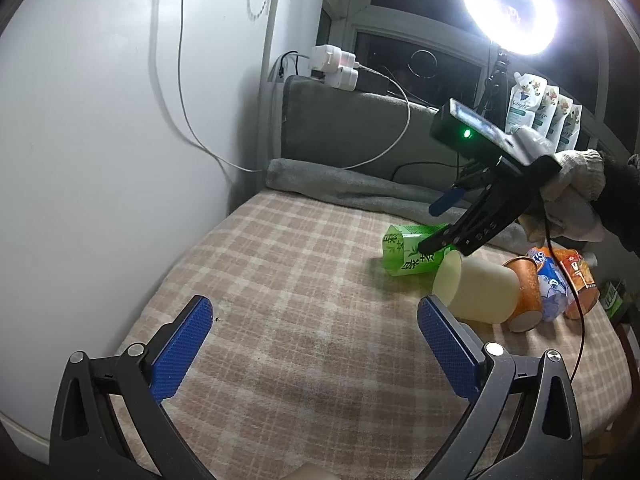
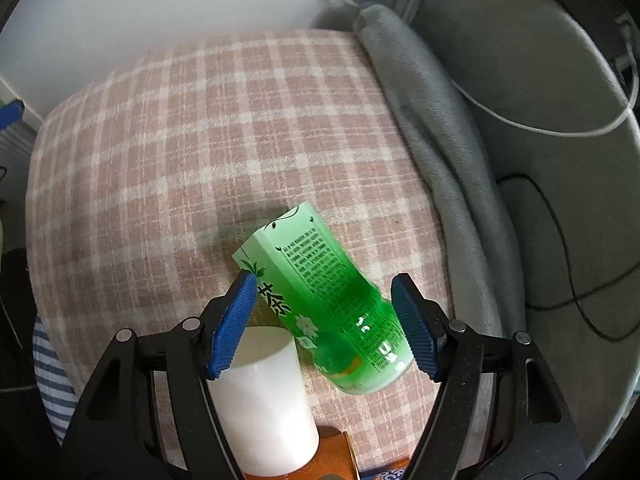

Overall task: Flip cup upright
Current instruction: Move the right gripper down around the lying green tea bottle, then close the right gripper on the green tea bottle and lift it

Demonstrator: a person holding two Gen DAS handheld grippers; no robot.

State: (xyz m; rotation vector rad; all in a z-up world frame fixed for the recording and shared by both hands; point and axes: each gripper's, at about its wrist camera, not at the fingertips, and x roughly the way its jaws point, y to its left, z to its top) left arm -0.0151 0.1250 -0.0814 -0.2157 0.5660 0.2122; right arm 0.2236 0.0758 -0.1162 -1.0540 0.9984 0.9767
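A green cup (image 2: 320,300) with printed text lies on its side on the plaid cloth (image 2: 200,140). My right gripper (image 2: 324,312) is open, its blue pads on either side of the cup; contact is unclear. In the left wrist view the green cup (image 1: 408,252) lies at mid right with the right gripper (image 1: 434,224) reaching down over it. My left gripper (image 1: 316,332) is open and empty, hovering over bare cloth nearer the camera.
A cream cup (image 1: 476,292), an orange cup (image 1: 524,292) and snack packets (image 1: 560,280) lie on their sides right of the green cup. The cream cup (image 2: 264,400) is under the right gripper's left finger. A grey blanket (image 1: 360,188) borders the far edge. A ring light (image 1: 508,4) glares above.
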